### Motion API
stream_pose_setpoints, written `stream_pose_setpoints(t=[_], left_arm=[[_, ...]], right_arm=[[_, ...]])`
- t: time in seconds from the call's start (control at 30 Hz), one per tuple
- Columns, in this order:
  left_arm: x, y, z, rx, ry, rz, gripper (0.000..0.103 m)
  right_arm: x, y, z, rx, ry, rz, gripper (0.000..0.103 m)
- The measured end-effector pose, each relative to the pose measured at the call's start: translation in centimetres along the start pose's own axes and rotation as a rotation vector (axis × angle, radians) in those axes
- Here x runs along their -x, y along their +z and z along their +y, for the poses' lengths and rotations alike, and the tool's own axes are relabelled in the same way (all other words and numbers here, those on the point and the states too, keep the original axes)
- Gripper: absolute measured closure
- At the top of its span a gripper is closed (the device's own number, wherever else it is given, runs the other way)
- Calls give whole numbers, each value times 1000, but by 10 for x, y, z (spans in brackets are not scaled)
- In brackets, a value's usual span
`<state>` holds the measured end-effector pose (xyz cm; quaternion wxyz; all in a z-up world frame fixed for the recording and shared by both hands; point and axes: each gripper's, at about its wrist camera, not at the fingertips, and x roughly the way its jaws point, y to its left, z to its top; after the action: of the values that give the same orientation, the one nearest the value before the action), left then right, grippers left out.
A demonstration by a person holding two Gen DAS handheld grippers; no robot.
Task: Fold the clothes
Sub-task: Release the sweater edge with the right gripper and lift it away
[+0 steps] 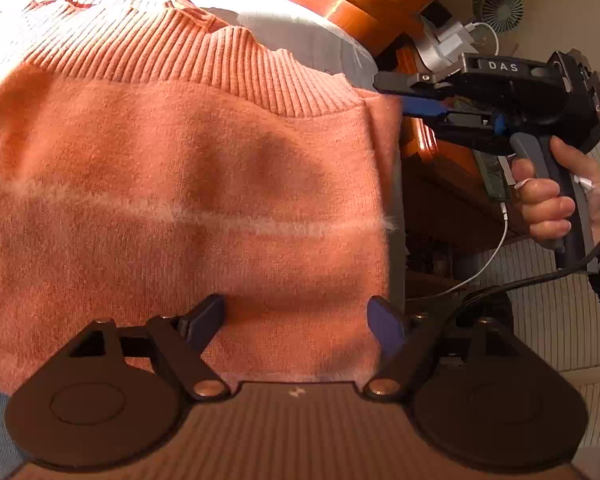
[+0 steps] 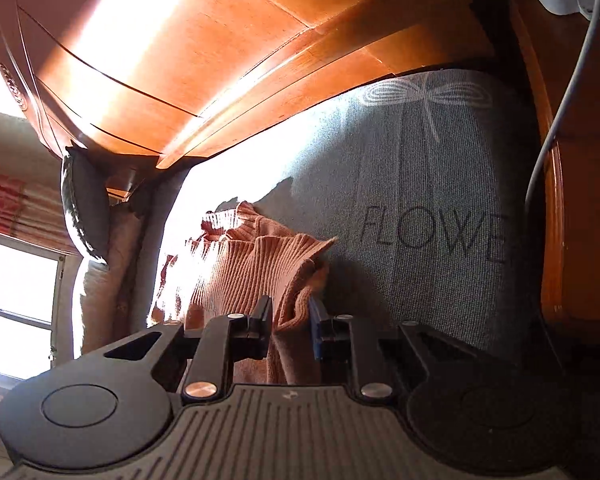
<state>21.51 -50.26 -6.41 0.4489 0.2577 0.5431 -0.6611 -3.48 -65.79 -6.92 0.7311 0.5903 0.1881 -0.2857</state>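
Note:
An orange-pink knit sweater (image 1: 180,184) with a ribbed band lies flat on a grey bedcover (image 2: 420,184) and fills most of the left wrist view. My left gripper (image 1: 296,318) hovers open over its near edge, its fingers spread wide with only the flat knit below them. My right gripper (image 2: 290,324) is shut on the sweater (image 2: 240,268), with a fold of its edge pinched between the pads just below the ribbed band. In the left wrist view the right gripper (image 1: 404,96) meets the sweater's right edge, with a person's hand (image 1: 548,200) on its handle.
A polished wooden headboard (image 2: 180,60) rises behind the bed. A dark cushion (image 2: 84,208) leans at the left near a bright window (image 2: 16,288). A white cable (image 2: 560,100) hangs along the wooden frame at the right. A small fan (image 1: 498,6) stands on the floor beyond.

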Motion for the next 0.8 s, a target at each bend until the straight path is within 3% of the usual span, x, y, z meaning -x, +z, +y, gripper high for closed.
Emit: stream_pose_setpoints(t=[0.07, 0.27, 0.43, 0.57, 0.63, 0.8], left_arm=[[3, 1, -5, -9, -24, -11, 25], [-10, 2, -9, 2, -47, 17, 24], [-9, -1, 3, 77, -70, -7, 23], [-5, -5, 8, 104, -77, -26, 23], [-1, -6, 7, 117, -78, -33, 23], [8, -7, 0, 88, -89, -45, 23]], right_arm=[[5, 5, 1, 48, -72, -18, 79], [-19, 44, 30, 275, -57, 4, 74], [-93, 65, 59, 476, -76, 152, 73], [-127, 60, 68, 575, -109, 288, 72], [-129, 58, 77, 625, -127, 331, 89], [-116, 63, 93, 692, -194, 287, 101]])
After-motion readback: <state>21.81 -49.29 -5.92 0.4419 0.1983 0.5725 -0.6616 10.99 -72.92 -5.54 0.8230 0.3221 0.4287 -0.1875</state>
